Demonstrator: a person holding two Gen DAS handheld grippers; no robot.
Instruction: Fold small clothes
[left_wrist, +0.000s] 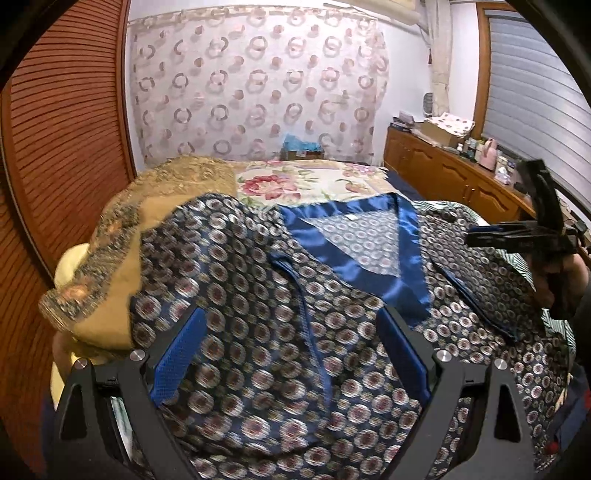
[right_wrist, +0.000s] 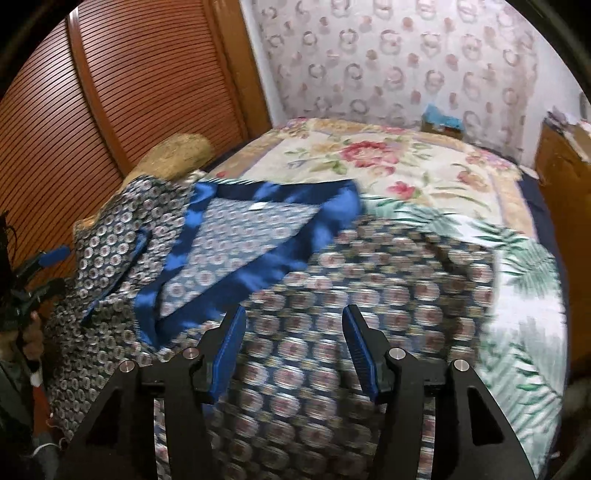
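Both the left claw (left_wrist: 291, 354) and right claw (right_wrist: 293, 354) gape empty above the patterned garment (left_wrist: 258, 280); they should pinch matching edges evenly.

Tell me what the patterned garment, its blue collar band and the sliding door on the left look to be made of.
Patterned garment: thin woven cloth, likely silky synthetic or silk; it drapes in soft folds with a faint sheen.
Blue collar band: satin-like, glossy; bright highlights streak along it.
Sliding door: reddish-brown wood or wood veneer, semi-gloss, with fine horizontal slats.
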